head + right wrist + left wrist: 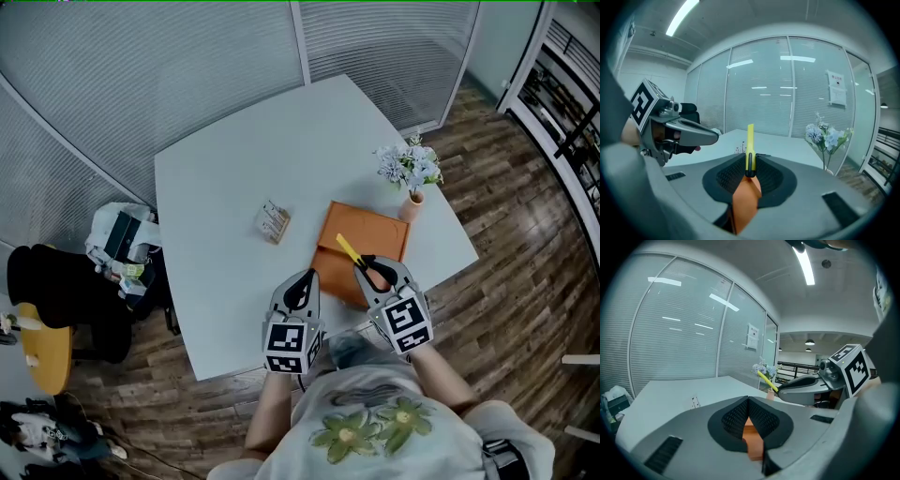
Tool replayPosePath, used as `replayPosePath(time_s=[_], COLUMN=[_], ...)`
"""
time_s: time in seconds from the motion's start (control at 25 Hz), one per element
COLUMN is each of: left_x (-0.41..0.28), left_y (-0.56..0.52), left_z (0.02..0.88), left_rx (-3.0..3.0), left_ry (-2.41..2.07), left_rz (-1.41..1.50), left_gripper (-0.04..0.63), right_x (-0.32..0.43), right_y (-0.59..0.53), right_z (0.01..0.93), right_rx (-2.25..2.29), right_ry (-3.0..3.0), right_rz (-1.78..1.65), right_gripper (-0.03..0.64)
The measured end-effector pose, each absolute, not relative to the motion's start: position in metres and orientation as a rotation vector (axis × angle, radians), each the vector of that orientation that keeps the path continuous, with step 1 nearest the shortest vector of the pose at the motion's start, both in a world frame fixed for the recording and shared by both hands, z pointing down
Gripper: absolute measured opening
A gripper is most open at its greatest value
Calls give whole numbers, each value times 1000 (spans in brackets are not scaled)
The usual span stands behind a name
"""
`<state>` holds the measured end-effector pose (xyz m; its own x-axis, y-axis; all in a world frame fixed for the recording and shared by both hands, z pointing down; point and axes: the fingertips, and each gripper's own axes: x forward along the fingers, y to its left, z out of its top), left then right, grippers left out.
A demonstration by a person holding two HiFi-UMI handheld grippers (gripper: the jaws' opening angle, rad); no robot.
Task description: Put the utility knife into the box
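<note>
The yellow utility knife (350,250) sticks out forward from my right gripper (373,270), which is shut on its rear end, over the flat orange box (373,236) on the white table (225,178). In the right gripper view the knife (750,143) stands upright between the jaws, with the box (742,206) below. My left gripper (302,284) is shut on nothing at the box's near left edge. In the left gripper view the box (753,440) shows through the gap under the closed jaws, and the knife (767,380) pokes out of the right gripper (806,383).
A small vase of pale flowers (411,173) stands just beyond the box's far right corner. A small packet (273,222) lies on the table left of the box. Bags and a chair (117,248) sit on the floor at the left.
</note>
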<state>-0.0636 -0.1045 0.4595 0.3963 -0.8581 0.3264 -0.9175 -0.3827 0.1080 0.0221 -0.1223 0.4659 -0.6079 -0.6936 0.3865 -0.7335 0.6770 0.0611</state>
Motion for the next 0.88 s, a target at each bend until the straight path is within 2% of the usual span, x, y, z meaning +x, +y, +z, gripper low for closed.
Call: replayPosePath(time_s=[0.88], left_x=[-67], left_y=[-124], left_z=[485], left_rx=[2352], left_ry=[-1524], left_rz=[361], left_gripper=[0], right_x=[15], right_y=[-140], right_z=[500], right_rx=[1034], right_ry=[-2457], right_rz=[199], right_gripper=[73])
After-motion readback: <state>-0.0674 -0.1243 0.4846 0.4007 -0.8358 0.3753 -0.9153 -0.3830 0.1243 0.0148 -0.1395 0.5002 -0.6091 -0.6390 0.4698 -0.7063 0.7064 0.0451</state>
